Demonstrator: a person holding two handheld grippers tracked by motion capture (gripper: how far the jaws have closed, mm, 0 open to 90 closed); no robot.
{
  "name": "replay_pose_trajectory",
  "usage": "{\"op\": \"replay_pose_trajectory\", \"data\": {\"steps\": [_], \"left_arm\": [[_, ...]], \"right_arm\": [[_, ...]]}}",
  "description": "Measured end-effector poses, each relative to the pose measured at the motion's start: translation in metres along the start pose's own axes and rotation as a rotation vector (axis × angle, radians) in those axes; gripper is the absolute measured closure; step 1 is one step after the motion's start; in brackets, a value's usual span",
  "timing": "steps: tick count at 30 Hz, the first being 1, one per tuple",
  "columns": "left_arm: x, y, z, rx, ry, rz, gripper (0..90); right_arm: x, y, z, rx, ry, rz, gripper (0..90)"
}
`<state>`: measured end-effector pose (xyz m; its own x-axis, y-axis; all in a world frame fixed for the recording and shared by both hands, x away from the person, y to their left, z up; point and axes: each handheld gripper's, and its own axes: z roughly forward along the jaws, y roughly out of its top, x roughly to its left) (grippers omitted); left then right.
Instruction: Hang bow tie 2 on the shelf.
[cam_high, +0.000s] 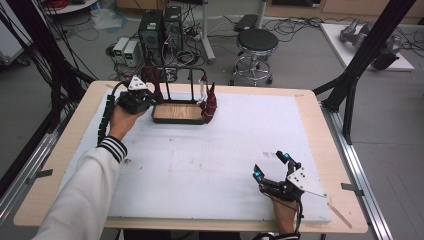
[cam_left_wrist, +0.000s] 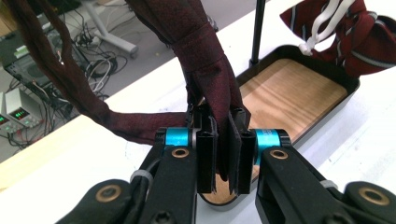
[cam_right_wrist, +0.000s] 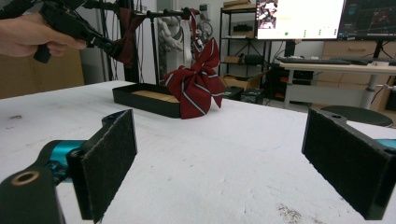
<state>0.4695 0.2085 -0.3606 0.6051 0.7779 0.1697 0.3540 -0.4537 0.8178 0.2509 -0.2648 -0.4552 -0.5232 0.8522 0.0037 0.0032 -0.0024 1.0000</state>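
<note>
At the far left of the counter (cam_high: 300, 130), over the left end of the rack's tray, a dark red tie (cam_left_wrist: 205, 70) hangs from the rack (cam_high: 182, 80) and is pinched between the pads of the left hand-held gripper (cam_left_wrist: 223, 154). Jaws clenched on the cloth; a fold of the tie shows below the pads, another strand trails off to the left of the left gripper view. Person's left hand (cam_high: 122, 120) carries this hand-held gripper, striped cuff at the wrist.

Tray (cam_left_wrist: 289, 93): black rim, wooden floor, thin black uprights rising from it. At the tray's right end, a red bow (cam_right_wrist: 196, 86) with pale stripes, hung by a white strap, its lower edge touching the counter just outside the rim.

Right hand-held gripper (cam_right_wrist: 219, 168): near edge of the counter, right side, well apart from the rack. Jaws released, wide, nothing between the pads; they point toward the bow.

Counter top white, with faint dark smudges. Monitors behind the bow in the right gripper view; text too small to read. No legible labels on tie, bow or tray.
</note>
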Motion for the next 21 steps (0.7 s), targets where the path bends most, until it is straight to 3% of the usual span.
{"op": "replay_pose_trajectory", "data": {"steps": [4,15,17,19,21], "left_arm": [[0.0007,-0.0052,0.0064,0.05,-0.011,-0.003,83.4],[0.0034,-0.0057,0.0048,0.035,-0.015,-0.017,79.2],[0.0046,-0.0063,0.0039,0.024,-0.033,-0.032,66.3],[0.0054,-0.007,0.0033,0.007,-0.047,-0.048,43.7],[0.0062,-0.011,-0.0005,-0.043,-0.064,-0.07,29.3]], "right_arm": [[0.0,0.0,0.0001,-0.001,0.001,-0.002,9.4],[0.0001,0.0,0.0,0.001,0.0,-0.006,9.4],[0.0003,0.0001,0.0,0.002,0.001,-0.001,9.5],[0.0003,0.0,0.0,0.002,0.001,-0.001,9.4],[0.0005,0.0,0.0004,0.0,0.002,-0.012,9.5]]}}
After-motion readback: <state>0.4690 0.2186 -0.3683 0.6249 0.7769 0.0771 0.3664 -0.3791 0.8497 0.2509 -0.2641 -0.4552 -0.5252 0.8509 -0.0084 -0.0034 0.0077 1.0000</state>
